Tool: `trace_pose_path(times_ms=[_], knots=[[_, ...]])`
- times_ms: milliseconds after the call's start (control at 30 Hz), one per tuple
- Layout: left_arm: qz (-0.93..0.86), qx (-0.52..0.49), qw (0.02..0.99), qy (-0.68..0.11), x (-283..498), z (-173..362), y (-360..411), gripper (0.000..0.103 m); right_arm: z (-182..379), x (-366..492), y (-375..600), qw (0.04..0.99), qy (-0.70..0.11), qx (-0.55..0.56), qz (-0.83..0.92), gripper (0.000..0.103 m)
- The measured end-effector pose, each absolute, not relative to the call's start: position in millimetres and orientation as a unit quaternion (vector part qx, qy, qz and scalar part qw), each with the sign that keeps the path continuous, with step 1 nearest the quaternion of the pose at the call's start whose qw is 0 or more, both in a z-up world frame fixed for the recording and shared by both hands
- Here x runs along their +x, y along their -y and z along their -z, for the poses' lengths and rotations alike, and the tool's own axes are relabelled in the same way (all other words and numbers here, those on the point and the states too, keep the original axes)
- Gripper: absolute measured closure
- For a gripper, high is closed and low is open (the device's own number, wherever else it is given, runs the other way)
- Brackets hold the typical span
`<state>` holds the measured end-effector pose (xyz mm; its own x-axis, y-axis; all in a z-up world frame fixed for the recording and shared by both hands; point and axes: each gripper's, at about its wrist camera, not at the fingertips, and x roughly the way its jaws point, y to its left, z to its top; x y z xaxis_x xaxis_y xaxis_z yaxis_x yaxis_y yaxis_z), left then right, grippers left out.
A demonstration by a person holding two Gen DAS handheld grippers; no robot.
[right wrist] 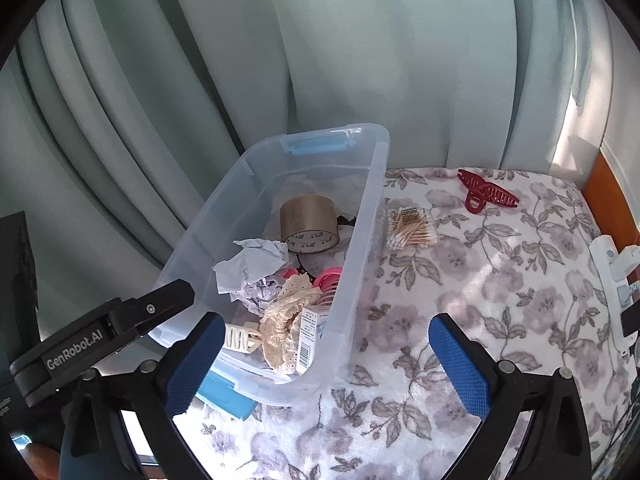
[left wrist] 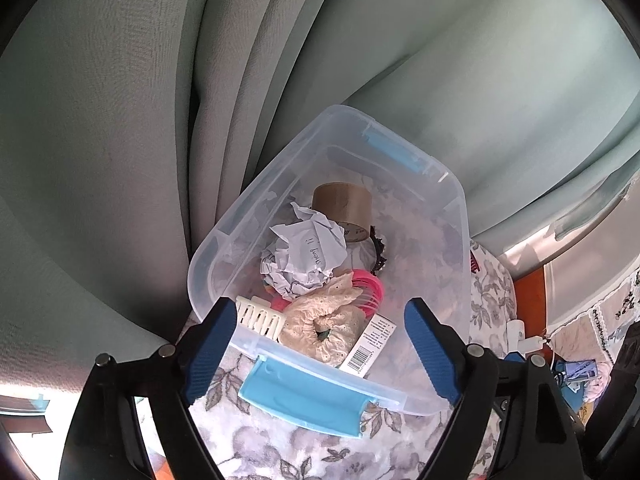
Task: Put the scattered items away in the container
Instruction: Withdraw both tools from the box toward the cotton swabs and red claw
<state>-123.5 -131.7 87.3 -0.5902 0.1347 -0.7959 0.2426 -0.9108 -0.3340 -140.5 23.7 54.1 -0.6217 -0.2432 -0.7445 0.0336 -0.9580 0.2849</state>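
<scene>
While both grippers hang above the near end of the bin [right wrist: 362, 216], neither has hold of anything. The left gripper [left wrist: 320, 354] stands with its jaws wide apart, straddling the near rim of the bin; nothing lies between its blue pads. The right gripper [right wrist: 326, 364] stands spread to its widest, one finger over the near left corner of the bin and the other over the cloth [right wrist: 500, 280] to the right; its pads touch nothing.

The bin is clear plastic with a blue latch [left wrist: 302, 404] at the near end and a second one at the far end. It rests on a floral cloth, against a pale green curtain [right wrist: 320, 40].

Contents of the bin:
- tape roll [right wrist: 309, 222], brown, at the far end;
- paper [left wrist: 306, 254], crumpled, in the middle, just near of the tape roll;
- scrunchie [left wrist: 324, 324], cream lace, at the near end;
- clip [left wrist: 260, 318], cream, left of the scrunchie, at the near left corner;
- box [left wrist: 370, 344], small, with a barcode, right of the scrunchie;
- pink coil [left wrist: 370, 286], partly under the scrunchie.

Items outside the bin, on the cloth:
- swabs [right wrist: 410, 230], in a clear pack, just beside the right wall of the bin;
- red clip [right wrist: 486, 194], further right and far, well apart from the bin.
</scene>
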Motion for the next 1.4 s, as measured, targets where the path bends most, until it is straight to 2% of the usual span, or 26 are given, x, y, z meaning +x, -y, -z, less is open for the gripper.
trace_pose_path(times_ms=[300, 1400], knots=[[0.874, 0.455, 0.037, -0.164, -122.7, -93.4, 102.0, 0.007, -60.7, -129.0, -46.5, 0.079, 0.143, 0.410, 0.898, 0.000], [0.891, 0.450, 0.044, -0.036, -118.9, -112.7, -35.2, 0.007, -50.4, -85.3, -173.0, 0.039, 0.204, 0.370, 0.906, 0.000]])
